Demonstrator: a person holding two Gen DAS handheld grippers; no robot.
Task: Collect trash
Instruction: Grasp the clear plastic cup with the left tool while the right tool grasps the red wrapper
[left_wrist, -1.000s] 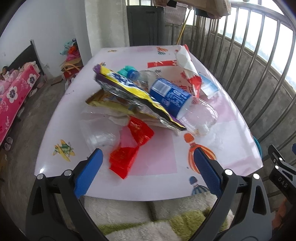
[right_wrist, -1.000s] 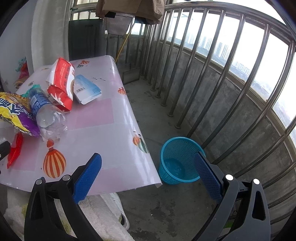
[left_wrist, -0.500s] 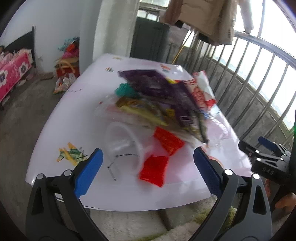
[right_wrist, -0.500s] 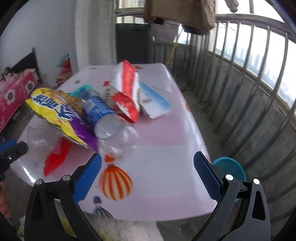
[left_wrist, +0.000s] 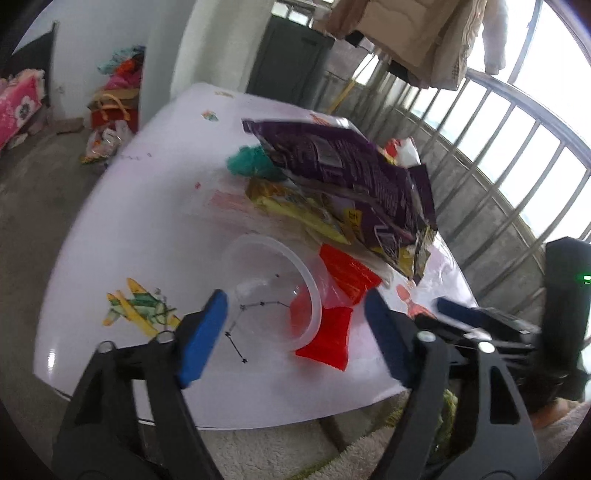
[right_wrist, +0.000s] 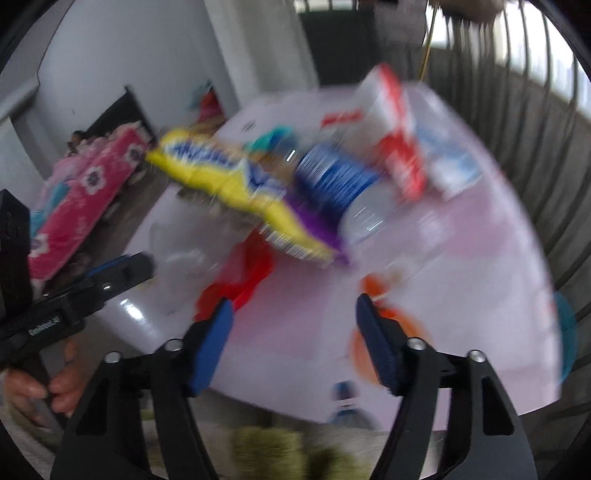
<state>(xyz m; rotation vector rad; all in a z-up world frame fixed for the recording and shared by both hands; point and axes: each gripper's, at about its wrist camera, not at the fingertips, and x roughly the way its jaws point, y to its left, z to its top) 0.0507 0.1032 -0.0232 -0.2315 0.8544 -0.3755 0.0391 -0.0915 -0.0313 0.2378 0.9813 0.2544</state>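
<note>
clear plastic cups: I saw one (left_wrist: 273, 291)
red wrappers: I counted one (left_wrist: 334, 302)
purple-and-yellow snack bags: one (left_wrist: 354, 173)
plastic bottles: one (right_wrist: 343, 192)
red-and-white packs: one (right_wrist: 399, 136)
blue baskets: one (right_wrist: 567, 332)
my claws: two, left (left_wrist: 295, 332) and right (right_wrist: 293, 339)

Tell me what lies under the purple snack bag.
Under the purple snack bag a crumpled yellow wrapper and teal bottle cap poke out; anything deeper is covered.

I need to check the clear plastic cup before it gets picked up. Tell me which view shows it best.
The left wrist view: the clear plastic cup lies on its side near the table's near edge, its rim sharp, overlapping a red wrapper. The right wrist view is motion-blurred; there the cup is only a faint clear smear.
</note>
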